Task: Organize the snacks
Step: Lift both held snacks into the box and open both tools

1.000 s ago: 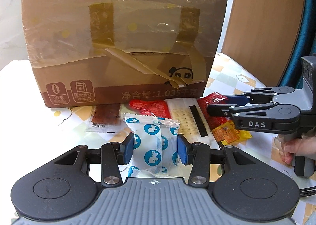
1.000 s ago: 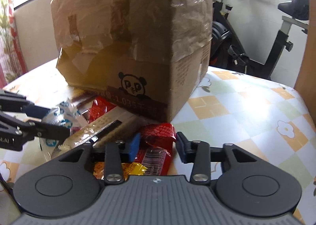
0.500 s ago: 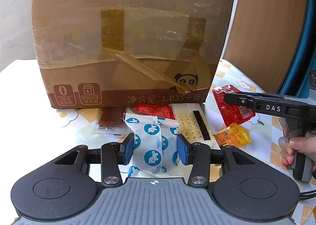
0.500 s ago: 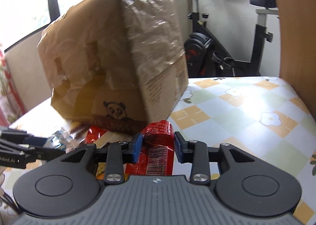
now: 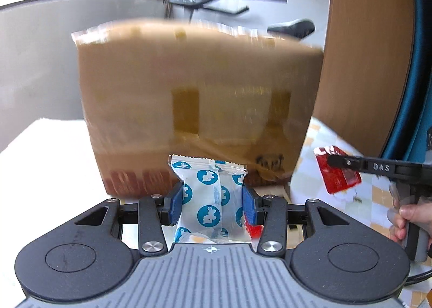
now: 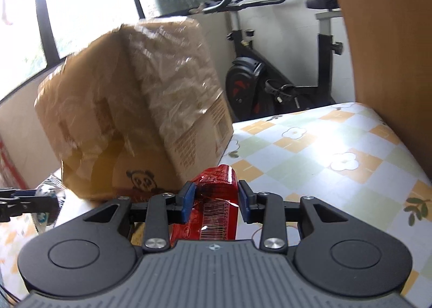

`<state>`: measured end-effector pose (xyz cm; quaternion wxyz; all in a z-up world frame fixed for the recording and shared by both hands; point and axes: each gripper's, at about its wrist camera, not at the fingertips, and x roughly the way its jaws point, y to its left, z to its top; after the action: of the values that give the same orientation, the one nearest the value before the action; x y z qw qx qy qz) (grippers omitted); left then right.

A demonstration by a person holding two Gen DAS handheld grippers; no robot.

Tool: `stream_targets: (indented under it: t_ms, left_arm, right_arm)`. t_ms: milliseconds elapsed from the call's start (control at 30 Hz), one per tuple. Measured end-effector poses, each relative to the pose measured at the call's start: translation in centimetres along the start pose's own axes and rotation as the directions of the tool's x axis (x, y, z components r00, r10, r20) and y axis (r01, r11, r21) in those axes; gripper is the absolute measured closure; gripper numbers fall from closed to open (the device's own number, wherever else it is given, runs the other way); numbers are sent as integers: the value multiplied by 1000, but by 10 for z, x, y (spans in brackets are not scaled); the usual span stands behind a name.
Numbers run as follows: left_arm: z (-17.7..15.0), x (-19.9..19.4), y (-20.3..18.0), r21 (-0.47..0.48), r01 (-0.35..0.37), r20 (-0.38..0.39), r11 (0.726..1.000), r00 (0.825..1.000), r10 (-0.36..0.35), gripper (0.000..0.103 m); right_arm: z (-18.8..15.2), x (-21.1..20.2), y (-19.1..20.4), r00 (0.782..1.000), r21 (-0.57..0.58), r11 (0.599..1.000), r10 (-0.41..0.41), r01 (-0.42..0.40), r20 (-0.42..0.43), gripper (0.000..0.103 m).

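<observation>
Left claw (image 5: pixel 212 201) clamps blue-dotted packet (image 5: pixel 212 200); right claw (image 6: pixel 216 201) grips barcoded red packet (image 6: pixel 213 213).

Both wrist views face the cardboard box (image 5: pixel 199 108) closely, from different sides.

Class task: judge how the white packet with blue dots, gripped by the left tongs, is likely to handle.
The white packet looks puffy, so probably light and squashy. Its glossy film may slip between the left tongs. The crimped top stands upright unsupported, suggesting it is fairly stiff.
</observation>
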<state>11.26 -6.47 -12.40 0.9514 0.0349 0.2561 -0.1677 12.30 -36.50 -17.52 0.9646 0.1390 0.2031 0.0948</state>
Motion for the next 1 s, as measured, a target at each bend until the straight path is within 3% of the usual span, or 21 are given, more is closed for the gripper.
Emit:
stream_targets:
  t_ms: [200, 400, 633, 767, 1000]
  left_arm:
    - [34, -29, 3, 40, -21, 113, 999, 993, 16, 55]
    - [84, -50, 5, 51, 11, 233, 999, 972, -23, 55]
    - [136, -30, 14, 20, 24, 266, 999, 964, -29, 55]
    - [152, -5, 21, 24, 2, 242, 1000, 970, -8, 55]
    - [159, 16, 55, -6, -53, 185, 999, 981, 53, 55]
  right_arm:
    - [34, -26, 19, 995, -61, 998, 24, -18, 97, 67]
    - [84, -49, 40, 969, -111, 994, 52, -26, 240, 67]
    - [143, -42, 74, 940, -178, 982, 121, -66, 319, 67]
    - [160, -17, 101, 943, -231, 969, 152, -84, 296, 67]
    - [158, 48, 119, 983, -228, 972, 98, -60, 156, 67]
